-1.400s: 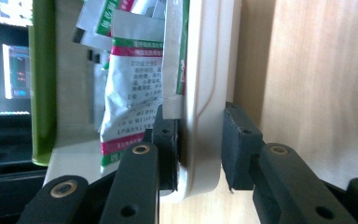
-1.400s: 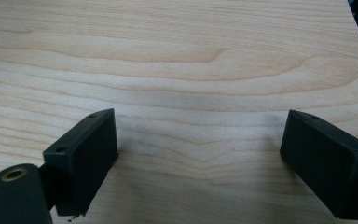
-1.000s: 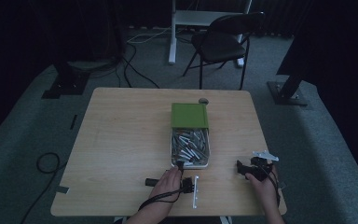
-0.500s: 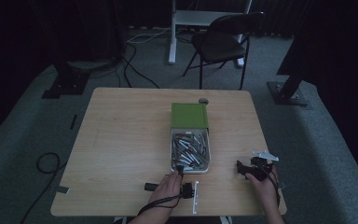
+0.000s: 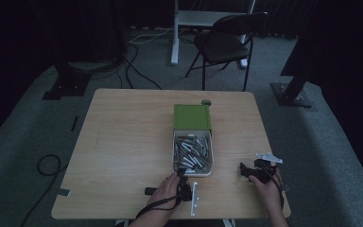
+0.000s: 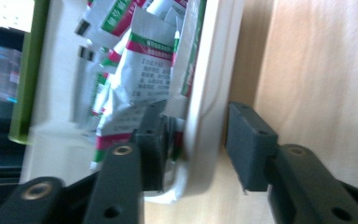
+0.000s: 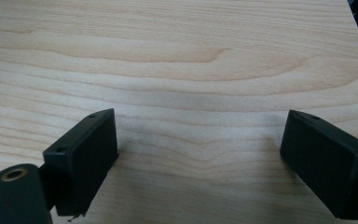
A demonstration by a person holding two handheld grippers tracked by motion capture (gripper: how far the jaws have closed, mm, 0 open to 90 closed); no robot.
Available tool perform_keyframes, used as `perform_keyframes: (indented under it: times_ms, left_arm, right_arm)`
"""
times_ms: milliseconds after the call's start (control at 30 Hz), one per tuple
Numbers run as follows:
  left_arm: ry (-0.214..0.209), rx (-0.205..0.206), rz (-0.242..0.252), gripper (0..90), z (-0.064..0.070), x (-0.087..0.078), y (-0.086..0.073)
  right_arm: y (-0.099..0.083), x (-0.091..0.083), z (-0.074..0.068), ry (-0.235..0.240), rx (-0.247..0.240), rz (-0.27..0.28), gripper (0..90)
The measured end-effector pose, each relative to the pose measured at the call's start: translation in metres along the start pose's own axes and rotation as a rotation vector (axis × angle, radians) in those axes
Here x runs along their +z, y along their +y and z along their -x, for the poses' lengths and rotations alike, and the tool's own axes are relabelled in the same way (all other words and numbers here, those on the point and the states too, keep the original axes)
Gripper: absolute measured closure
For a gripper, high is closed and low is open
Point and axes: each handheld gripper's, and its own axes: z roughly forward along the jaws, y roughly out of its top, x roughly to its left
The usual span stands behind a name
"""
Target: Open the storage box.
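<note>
The white tray (image 5: pixel 192 171) of little packets (image 5: pixel 193 152) sits in the middle of the table (image 5: pixel 123 142), its long side running away from the person toward the green lid (image 5: pixel 192 117). The left gripper (image 6: pixel 196 149) straddles the tray's near wall, jaws part open, one inside among the packets, one outside. The right gripper (image 7: pixel 200 163) rests wide open over bare wood, holding nothing.

Dark studio: black drapes (image 5: pixel 38 33), stand bases (image 5: pixel 290 94), floor cables (image 5: pixel 137 71).
</note>
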Motion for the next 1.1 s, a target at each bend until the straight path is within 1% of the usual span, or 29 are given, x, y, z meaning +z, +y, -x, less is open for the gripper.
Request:
perform_keyframes:
  times_ms: [33,67,100,133,167,200,233,267,300,333,367,400,433,467,500,533,567,600,633,733,767,800,867,900,933,1000,1033,1067,1100]
  left_arm:
    - [-0.020,-0.044,0.026,56.1,-0.001,-0.001,-0.002]
    - [-0.020,-0.044,0.026,53.1,-0.001,-0.001,-0.002]
    - [-0.035,-0.071,0.048,52.7,-0.001,-0.002,-0.005]
    - [-0.035,-0.071,0.048,51.4,-0.001,-0.002,-0.005]
    - [-0.056,-0.122,0.066,51.3,-0.003,-0.004,-0.007]
    - [-0.056,-0.122,0.066,51.3,-0.003,-0.004,-0.007]
    - [-0.064,-0.172,0.086,51.3,-0.006,-0.007,-0.009]
    - [-0.064,-0.172,0.086,51.4,-0.006,-0.007,-0.009]
    - [-0.080,-0.204,0.096,51.4,-0.008,-0.009,-0.010]
    - [-0.090,-0.215,0.101,51.4,-0.009,-0.010,-0.011]
    - [-0.123,-0.258,0.115,51.4,-0.012,-0.013,-0.012]
    - [-0.123,-0.258,0.115,51.4,-0.012,-0.013,-0.012]
    - [-0.151,-0.294,0.127,51.4,-0.013,-0.015,-0.015]
    - [-0.151,-0.294,0.127,51.5,-0.013,-0.015,-0.015]
    - [-0.186,-0.327,0.131,51.4,-0.015,-0.018,-0.018]
    - [-0.186,-0.327,0.131,51.4,-0.015,-0.018,-0.018]
    - [-0.193,-0.367,0.149,51.5,-0.017,-0.021,-0.020]
    - [-0.193,-0.367,0.149,51.5,-0.017,-0.021,-0.020]
    - [-0.199,-0.382,0.156,51.5,-0.019,-0.024,-0.023]
    - [-0.204,-0.395,0.160,51.4,-0.022,-0.027,-0.025]
    - [-0.209,-0.425,0.169,51.4,-0.024,-0.030,-0.027]
    - [-0.204,-0.437,0.171,51.3,-0.025,-0.031,-0.028]
    - [-0.198,-0.441,0.167,51.2,-0.026,-0.033,-0.029]
    - [-0.211,-0.460,0.179,51.1,-0.028,-0.037,-0.031]
    - [-0.211,-0.460,0.179,51.2,-0.028,-0.037,-0.031]
    - [-0.222,-0.476,0.181,51.1,-0.030,-0.041,-0.035]
    - [-0.219,-0.503,0.191,51.1,-0.033,-0.045,-0.038]
    - [-0.219,-0.503,0.191,51.1,-0.033,-0.045,-0.038]
    - [-0.213,-0.523,0.193,51.1,-0.036,-0.050,-0.043]
  right_arm:
    - [0.000,0.000,0.000,0.000,-0.001,0.000,10.4]
    - [0.000,0.000,0.000,0.000,-0.001,0.000,10.4]
    - [0.000,0.000,0.000,0.000,-0.001,0.000,10.4]
    - [0.000,0.000,0.000,0.000,-0.001,0.000,10.4]
    - [0.000,0.000,0.000,0.000,-0.001,0.000,10.4]
    - [0.000,0.000,0.000,0.000,-0.001,0.001,10.4]
    - [0.000,0.000,0.000,0.000,-0.001,0.000,10.4]
    - [0.000,0.000,0.000,0.000,-0.001,0.000,10.4]
    - [0.000,0.000,0.000,0.000,-0.001,0.000,10.4]
    - [0.000,0.000,0.000,0.000,0.000,0.000,10.4]
    - [0.000,0.000,0.000,0.000,0.000,0.000,10.4]
    - [0.000,0.000,0.000,0.000,0.000,0.000,10.4]
    - [0.000,0.000,0.000,0.000,-0.001,0.000,10.5]
    - [0.000,0.000,0.000,0.000,-0.001,0.000,10.5]
    - [0.000,0.000,0.000,0.000,-0.001,0.000,10.4]
    - [0.000,0.000,0.000,0.000,-0.001,0.000,10.4]
    - [0.000,0.000,0.000,0.000,-0.001,0.000,10.4]
    - [0.000,0.000,0.000,0.000,-0.001,0.000,10.4]
    - [0.000,0.000,0.000,0.000,-0.001,0.000,10.4]
    - [0.000,0.000,0.000,0.000,-0.001,0.000,10.4]
    - [0.000,0.000,0.000,0.000,-0.001,0.000,10.5]
    - [0.000,0.000,0.000,0.000,-0.001,0.000,10.5]
    - [0.000,0.000,0.000,0.000,-0.001,0.000,10.5]
    - [0.000,0.000,0.000,0.000,-0.001,0.000,10.4]
    - [0.000,0.000,0.000,0.000,-0.001,0.000,10.4]
    - [0.000,0.000,0.000,0.000,-0.001,0.000,10.4]
    - [0.000,0.000,0.000,0.000,-0.001,0.000,10.4]
    - [0.000,0.000,0.000,0.000,-0.001,0.000,10.4]
    - [0.000,0.000,0.000,0.000,-0.001,0.000,10.5]
